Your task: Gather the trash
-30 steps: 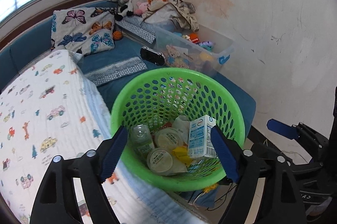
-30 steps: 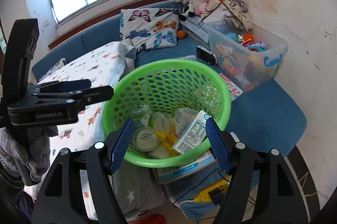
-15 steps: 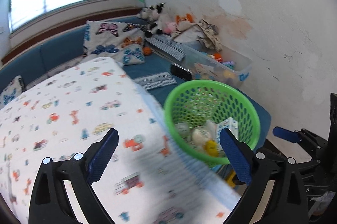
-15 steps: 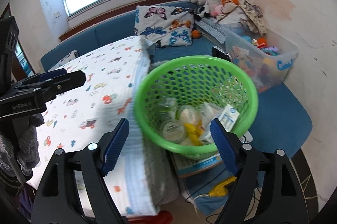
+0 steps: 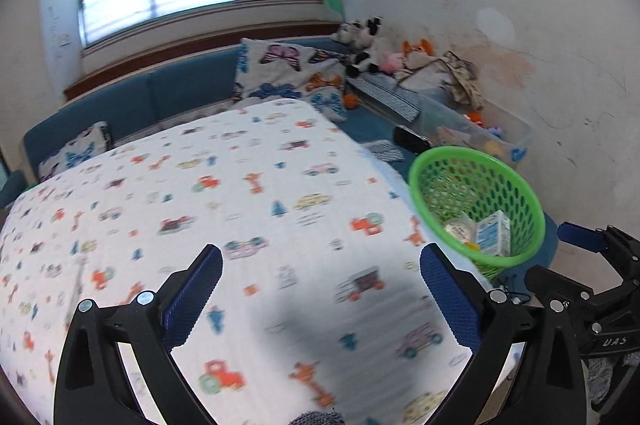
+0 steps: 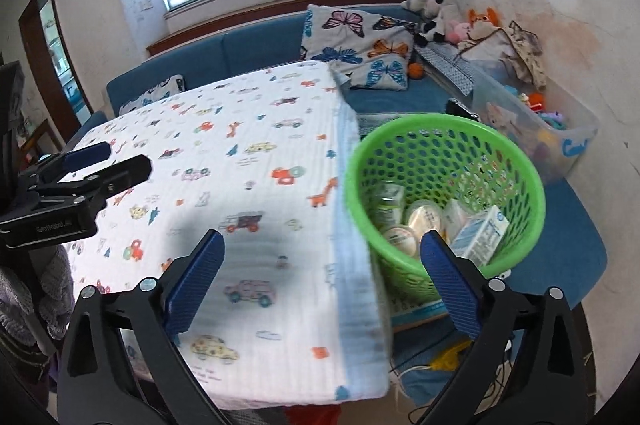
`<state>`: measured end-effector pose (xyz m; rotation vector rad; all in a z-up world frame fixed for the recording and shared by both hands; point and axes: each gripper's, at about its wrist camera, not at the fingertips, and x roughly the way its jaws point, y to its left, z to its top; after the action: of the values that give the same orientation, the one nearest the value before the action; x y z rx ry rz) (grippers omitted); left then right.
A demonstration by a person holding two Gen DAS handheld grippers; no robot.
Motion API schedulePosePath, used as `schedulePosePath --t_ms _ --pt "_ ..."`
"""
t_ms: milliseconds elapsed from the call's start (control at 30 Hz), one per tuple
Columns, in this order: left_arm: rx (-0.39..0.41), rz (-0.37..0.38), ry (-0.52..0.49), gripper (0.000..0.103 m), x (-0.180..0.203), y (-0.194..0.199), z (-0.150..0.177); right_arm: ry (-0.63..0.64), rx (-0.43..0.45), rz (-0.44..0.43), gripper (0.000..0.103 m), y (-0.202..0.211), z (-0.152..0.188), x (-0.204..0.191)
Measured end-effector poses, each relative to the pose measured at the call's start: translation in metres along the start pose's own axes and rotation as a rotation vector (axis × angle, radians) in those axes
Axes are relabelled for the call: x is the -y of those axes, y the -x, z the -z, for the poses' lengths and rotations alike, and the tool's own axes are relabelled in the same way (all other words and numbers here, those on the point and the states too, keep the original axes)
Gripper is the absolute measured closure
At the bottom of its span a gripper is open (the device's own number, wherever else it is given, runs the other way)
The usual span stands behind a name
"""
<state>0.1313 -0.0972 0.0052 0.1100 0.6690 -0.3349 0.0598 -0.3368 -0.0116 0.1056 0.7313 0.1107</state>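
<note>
I have both grippers over the table (image 5: 280, 185), which is covered by a white cloth printed with cars and giraffes. The left gripper (image 5: 320, 299) has its blue fingers (image 5: 194, 295) spread wide with nothing between them; the cloth under it is blurred. The right gripper (image 6: 320, 277) is just as wide apart and empty, hanging over the table's right edge. The green basket (image 6: 532, 185) sits just beside that right edge, on the blue bench (image 6: 568, 253). Inside it I see a milk carton (image 6: 480, 235) leaning on the near wall, round lidded cups (image 6: 424, 219) and a small bottle (image 6: 390, 201). Behind the basket stands a clear toy bin (image 6: 572, 145); a butterfly pillow (image 6: 356, 49) lies past the table's far edge.
</note>
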Motion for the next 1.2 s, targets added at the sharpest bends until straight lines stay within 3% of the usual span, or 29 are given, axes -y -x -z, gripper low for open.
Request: schedulePosePath --t_ms 233,533,1200 --pt "0.022 -0.084 0.037 0.007 -0.029 0.026 0.017 0.019 -0.009 -0.017 0.005 -0.005 0.002 -0.024" --pt "0.034 -0.114 0.111 0.007 -0.058 0.042 0.036 0.037 -0.015 -0.003 0.004 -0.010 0.004 -0.037" --pt "0.055 -0.162 0.119 0.007 -0.060 0.058 0.053 0.055 0.025 -0.008 0.004 0.000 0.010 -0.051"
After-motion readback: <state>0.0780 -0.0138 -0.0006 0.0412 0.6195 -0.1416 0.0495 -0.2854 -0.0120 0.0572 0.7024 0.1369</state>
